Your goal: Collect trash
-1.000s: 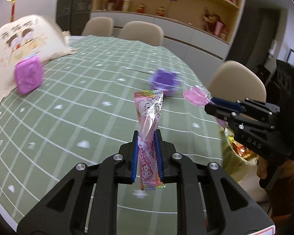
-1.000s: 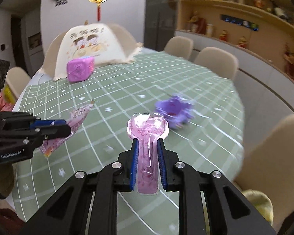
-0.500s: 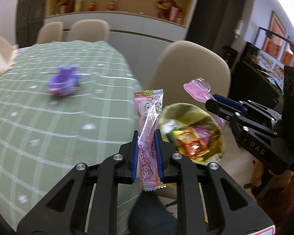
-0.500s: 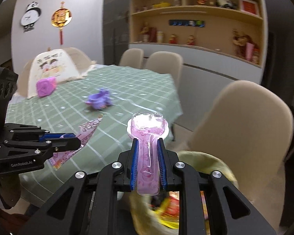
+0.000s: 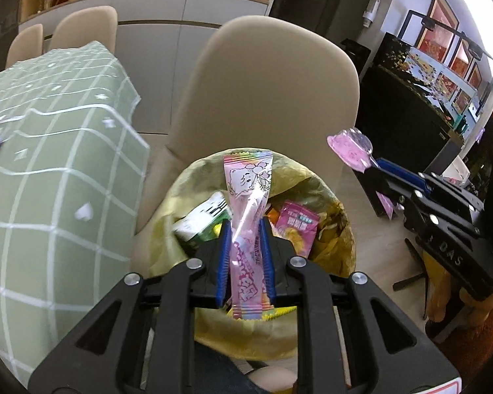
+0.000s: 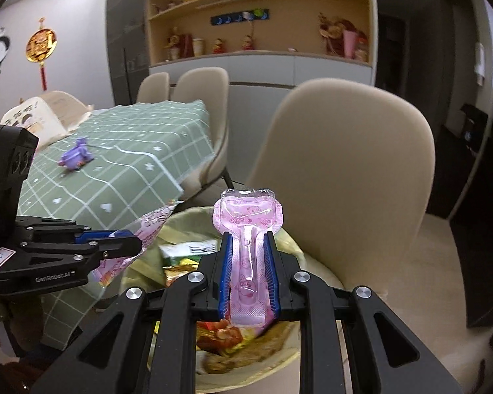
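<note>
Hovering over yellow-lined bin [image 5: 340, 229] of snack wrappers [image 5: 297, 226]: left claw [image 5: 245, 259] clamping pink wrapper [image 5: 248, 197], right claw [image 6: 249, 272] clamping pink blister pack [image 6: 248, 226]; "GenRobot.AI", "DAS" readable.

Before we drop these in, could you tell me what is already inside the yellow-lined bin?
The bin holds a green-and-white carton, a pink packet and orange wrappers. Deeper layers are hidden.

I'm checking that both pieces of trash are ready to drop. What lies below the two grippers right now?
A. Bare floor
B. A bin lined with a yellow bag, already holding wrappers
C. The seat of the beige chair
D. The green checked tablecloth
B: the left gripper, shut on the pink candy wrapper, and the right gripper, shut on the pink spoon-shaped blister pack, are both above the yellow-lined bin with wrappers inside.
</note>
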